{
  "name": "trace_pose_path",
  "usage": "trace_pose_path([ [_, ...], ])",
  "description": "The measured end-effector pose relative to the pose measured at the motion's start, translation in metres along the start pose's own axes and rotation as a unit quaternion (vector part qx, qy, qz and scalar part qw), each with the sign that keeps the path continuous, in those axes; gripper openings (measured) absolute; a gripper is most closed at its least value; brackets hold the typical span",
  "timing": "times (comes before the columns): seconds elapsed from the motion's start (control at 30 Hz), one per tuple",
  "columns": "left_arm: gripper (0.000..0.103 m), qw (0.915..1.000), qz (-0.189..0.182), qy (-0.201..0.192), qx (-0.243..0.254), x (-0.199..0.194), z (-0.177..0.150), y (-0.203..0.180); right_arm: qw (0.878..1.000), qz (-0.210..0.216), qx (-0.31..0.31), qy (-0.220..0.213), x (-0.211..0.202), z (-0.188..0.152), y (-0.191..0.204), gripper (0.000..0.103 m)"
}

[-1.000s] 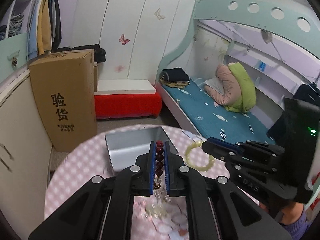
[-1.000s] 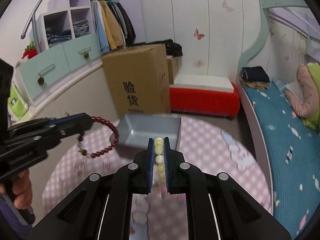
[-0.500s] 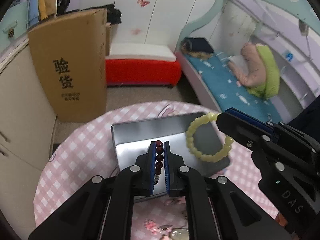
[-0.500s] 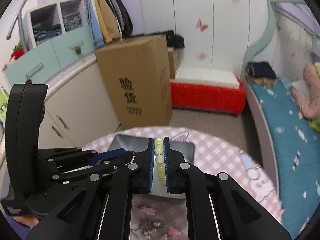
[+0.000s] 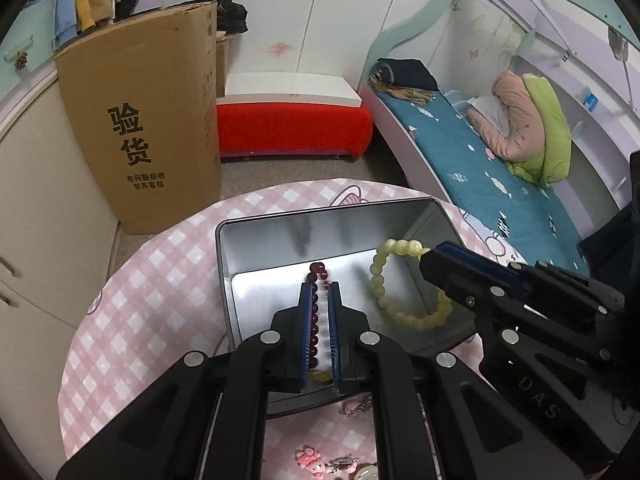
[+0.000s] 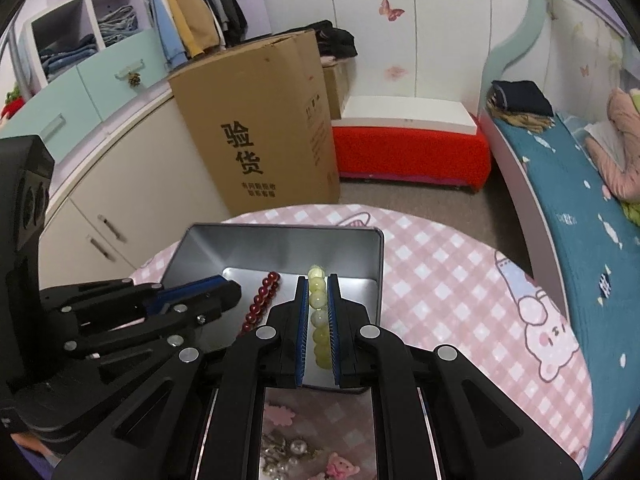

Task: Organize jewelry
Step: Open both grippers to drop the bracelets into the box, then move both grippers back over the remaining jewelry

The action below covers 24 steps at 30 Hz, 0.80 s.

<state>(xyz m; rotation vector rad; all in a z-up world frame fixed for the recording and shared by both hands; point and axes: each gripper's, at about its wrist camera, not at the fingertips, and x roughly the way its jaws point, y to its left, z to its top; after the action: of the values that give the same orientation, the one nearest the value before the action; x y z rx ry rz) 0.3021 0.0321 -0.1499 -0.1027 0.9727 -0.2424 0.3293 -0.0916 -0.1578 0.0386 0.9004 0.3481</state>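
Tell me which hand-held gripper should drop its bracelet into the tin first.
Left, narrowly. The left hand-held gripper holds the dark red bead bracelet over the middle of the open silver metal tin; the right hand-held gripper's pale yellow bead bracelet hangs nearer the wall.

I see a dark red bracelet of round glossy beads (image 5: 316, 312) pinched edge-on between the blue-padded fingers of my left gripper (image 5: 319, 296), its far end poking out past the fingertips. A pale yellow bracelet of larger, milky round beads (image 5: 400, 280) hangs as an open loop from my right gripper (image 6: 318, 292), which clamps one stretch of it. Both bracelets sit over the open rectangular silver metal tin (image 5: 256, 256), side by side and near each other, red to the left of yellow. I cannot tell whether either touches the tin's shiny floor.
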Motion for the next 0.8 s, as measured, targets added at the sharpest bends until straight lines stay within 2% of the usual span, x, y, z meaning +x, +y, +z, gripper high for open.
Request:
trace_pose_path([
  [0.03, 0.008, 1.0, 0.0, 0.0, -0.001, 0.0, 0.0, 0.0, 1.0, -0.001, 0.001, 0.001, 0.0, -0.001, -0.002, 0.01],
  [0.1, 0.018, 1.0, 0.0, -0.003, -0.001, -0.002, 0.0, -0.001, 1.0, 0.001, 0.006, 0.003, -0.001, -0.004, -0.006, 0.01],
  [0.13, 0.029, 1.0, 0.003, -0.008, 0.0, -0.004, -0.001, -0.001, 1.0, 0.001, 0.007, 0.001, -0.002, -0.005, -0.006, 0.011],
  [0.17, 0.034, 0.9998, 0.007, -0.016, -0.001, -0.008, -0.001, -0.002, 1.0, 0.001, 0.009, -0.003, -0.004, -0.005, -0.007, 0.012],
  [0.23, 0.037, 0.9997, 0.004, -0.025, -0.004, -0.015, -0.002, -0.002, 1.0, 0.005, 0.012, -0.005, -0.008, -0.006, -0.008, 0.012],
  [0.37, 0.054, 0.9985, 0.006, -0.052, -0.018, -0.035, -0.01, 0.002, 1.0, 0.0, 0.014, -0.014, -0.021, -0.009, -0.012, 0.015],
  [0.4, 0.054, 0.9982, 0.004, -0.057, -0.02, -0.04, -0.012, 0.004, 1.0, -0.001, 0.017, -0.017, -0.025, -0.011, -0.013, 0.018],
  [0.47, 0.055, 0.9973, 0.006, -0.07, -0.022, -0.054, -0.02, 0.006, 0.999, -0.006, 0.021, -0.028, -0.035, -0.014, -0.016, 0.05],
  [0.63, 0.062, 0.994, 0.022, -0.105, -0.02, -0.084, -0.049, 0.003, 0.998, -0.015, 0.012, -0.059, -0.072, -0.033, -0.02, 0.052],
  [0.73, 0.062, 0.9936, 0.039, -0.104, -0.021, -0.088, -0.073, 0.002, 0.997, -0.025, 0.011, -0.07, -0.089, -0.05, -0.024, 0.058],
  [0.8, 0.062, 0.9945, 0.043, -0.093, -0.024, -0.084, -0.09, 0.001, 0.997, -0.025, 0.014, -0.068, -0.096, -0.066, -0.027, 0.059],
])
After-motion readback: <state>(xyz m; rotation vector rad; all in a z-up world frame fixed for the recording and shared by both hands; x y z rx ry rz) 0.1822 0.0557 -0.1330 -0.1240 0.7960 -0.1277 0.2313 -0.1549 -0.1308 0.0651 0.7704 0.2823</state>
